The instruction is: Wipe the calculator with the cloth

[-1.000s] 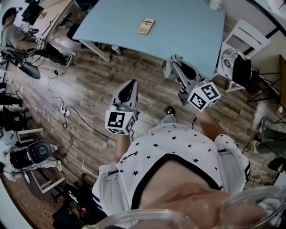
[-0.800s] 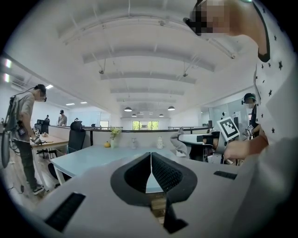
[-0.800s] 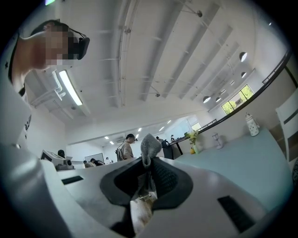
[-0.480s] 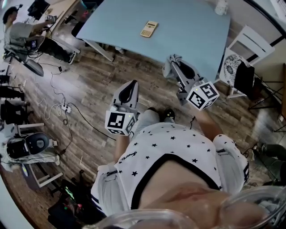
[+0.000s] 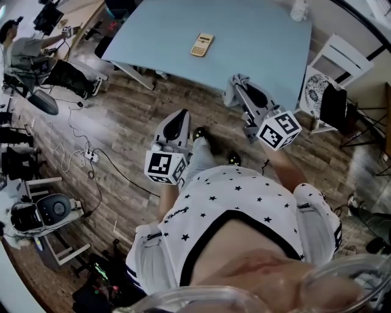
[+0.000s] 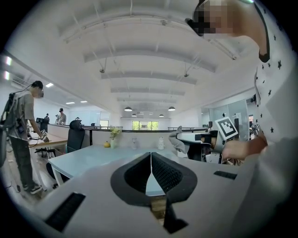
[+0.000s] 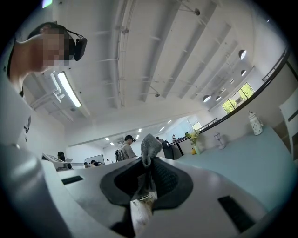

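Note:
A beige calculator (image 5: pixel 201 44) lies flat on the light blue table (image 5: pixel 256 36), far ahead of both grippers. My left gripper (image 5: pixel 177 116) hangs over the wooden floor with its jaws shut and nothing between them; in the left gripper view (image 6: pixel 150 157) the pads meet. My right gripper (image 5: pixel 239 87) is held near the table's front edge, shut on a grey cloth (image 5: pixel 232 92). That cloth (image 7: pixel 149 145) sticks up from between the pads in the right gripper view. Neither gripper is over the table.
A white chair (image 5: pixel 333 61) stands to the right of the table. A white vessel (image 5: pixel 298 9) sits at the table's far corner. Cables (image 5: pixel 79 153) run over the floor at left, where a seated person (image 5: pixel 24 49) works at a desk.
The table and calculator have come slightly nearer in the head view, and a shoe has come forward between the grippers. Both grippers keep the same pose and grip.

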The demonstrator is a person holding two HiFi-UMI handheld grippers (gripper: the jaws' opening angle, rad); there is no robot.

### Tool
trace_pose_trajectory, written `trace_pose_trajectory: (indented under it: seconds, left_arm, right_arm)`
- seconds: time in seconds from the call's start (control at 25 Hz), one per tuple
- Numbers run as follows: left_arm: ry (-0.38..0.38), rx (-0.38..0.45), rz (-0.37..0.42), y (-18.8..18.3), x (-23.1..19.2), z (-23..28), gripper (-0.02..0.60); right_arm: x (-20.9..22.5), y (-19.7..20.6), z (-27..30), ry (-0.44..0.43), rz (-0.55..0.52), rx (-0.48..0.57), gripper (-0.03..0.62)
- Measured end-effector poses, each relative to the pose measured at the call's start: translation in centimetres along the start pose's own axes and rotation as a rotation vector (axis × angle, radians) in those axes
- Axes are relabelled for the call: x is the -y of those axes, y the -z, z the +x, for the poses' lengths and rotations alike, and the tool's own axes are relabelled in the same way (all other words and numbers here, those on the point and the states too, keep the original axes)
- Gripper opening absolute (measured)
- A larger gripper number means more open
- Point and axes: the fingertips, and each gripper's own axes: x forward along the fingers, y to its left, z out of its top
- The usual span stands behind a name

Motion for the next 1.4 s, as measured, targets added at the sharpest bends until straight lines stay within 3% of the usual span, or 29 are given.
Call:
trace_pose_trajectory:
  seconds: [0.72, 0.96, 1.4]
  left_arm:
    - [0.201, 0.007, 0.008, -2.6, -11.2, 9.3, 0.031]
    - [0.212, 0.028, 0.024, -2.9, -16.7, 10.9, 0.031]
    - [0.281, 0.036, -0.003, -2.7, -22.4, 13.7, 0.031]
  right_arm:
    - [3.9, -0.7, 10.7, 0.171, -0.005, 0.024, 0.041]
    - [4.0, -0.1, 15.9, 0.2, -0.018, 0.031, 0.041]
    - [4.3, 0.3, 21.1, 0.265, -0.045, 0.031, 0.041]
